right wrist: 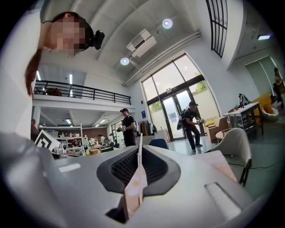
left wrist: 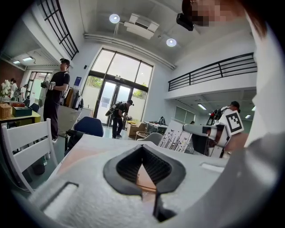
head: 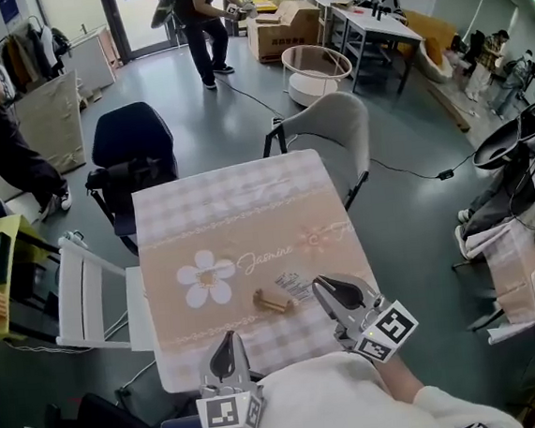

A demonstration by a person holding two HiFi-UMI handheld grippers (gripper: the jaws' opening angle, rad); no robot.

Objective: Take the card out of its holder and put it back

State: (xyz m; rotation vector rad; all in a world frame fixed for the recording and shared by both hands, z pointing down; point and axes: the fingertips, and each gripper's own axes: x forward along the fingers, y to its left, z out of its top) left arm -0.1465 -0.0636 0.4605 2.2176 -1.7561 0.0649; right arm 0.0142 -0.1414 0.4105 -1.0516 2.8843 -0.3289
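Observation:
A small wooden card holder [head: 274, 300] lies on the pink checked tablecloth [head: 230, 212], near the table's front edge. Just right of it a white printed card [head: 291, 284] sits at the tip of my right gripper [head: 324, 287]. In the right gripper view the card [right wrist: 139, 178] shows edge-on as a thin white strip between the shut jaws of that gripper [right wrist: 139, 150]. My left gripper [head: 228, 340] hangs over the front edge, left of the holder and apart from it. Its jaws [left wrist: 143, 148] are together with nothing between them.
A white slatted chair [head: 92, 296] stands against the table's left side. A dark blue chair [head: 131, 137] and a grey chair [head: 335, 131] stand at the far side. People are on the floor beyond, and a yellow shelf [head: 0, 272] is at far left.

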